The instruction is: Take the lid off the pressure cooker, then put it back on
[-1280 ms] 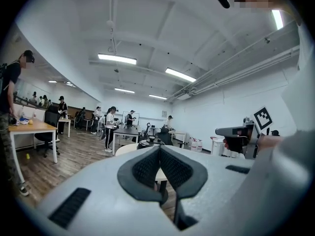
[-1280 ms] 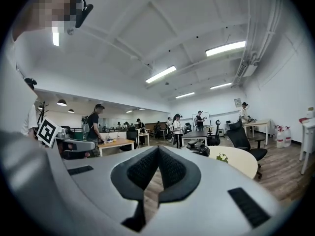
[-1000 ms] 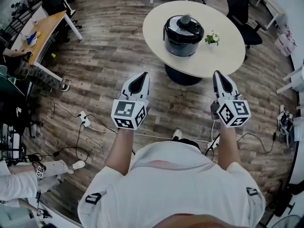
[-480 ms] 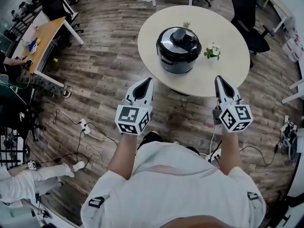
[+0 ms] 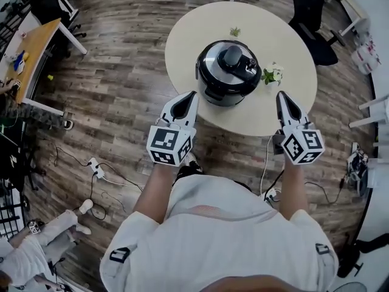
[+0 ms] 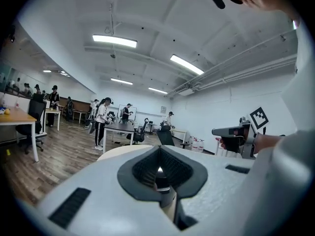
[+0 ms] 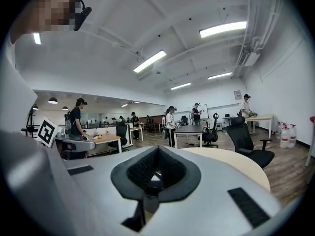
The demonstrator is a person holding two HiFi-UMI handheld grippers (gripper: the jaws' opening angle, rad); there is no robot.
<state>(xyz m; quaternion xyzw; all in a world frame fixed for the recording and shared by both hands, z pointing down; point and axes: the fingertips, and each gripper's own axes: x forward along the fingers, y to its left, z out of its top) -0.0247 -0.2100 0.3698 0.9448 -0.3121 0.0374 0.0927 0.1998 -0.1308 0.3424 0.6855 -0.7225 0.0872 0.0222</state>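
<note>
The black pressure cooker (image 5: 228,73) stands near the middle of the round beige table (image 5: 182,35), with its silver-and-black lid (image 5: 231,58) on it. My left gripper (image 5: 191,96) is shut and holds nothing. Its tips hover at the table's near edge, just left of the cooker and apart from it. My right gripper (image 5: 281,95) is also shut and empty, and it sits over the near right edge of the table. In the left gripper view the jaws (image 6: 158,151) meet, and in the right gripper view (image 7: 156,154) they do too.
A small potted plant (image 5: 272,75) stands right of the cooker, and another (image 5: 234,31) sits behind it. A black office chair (image 5: 310,17) is beyond the table. Cables and a power strip (image 5: 94,165) lie on the wooden floor at left. Several people stand among desks farther off.
The table and cooker have come much closer to me. Both grippers have moved forward from over the floor to the table's near edge, still shut.
</note>
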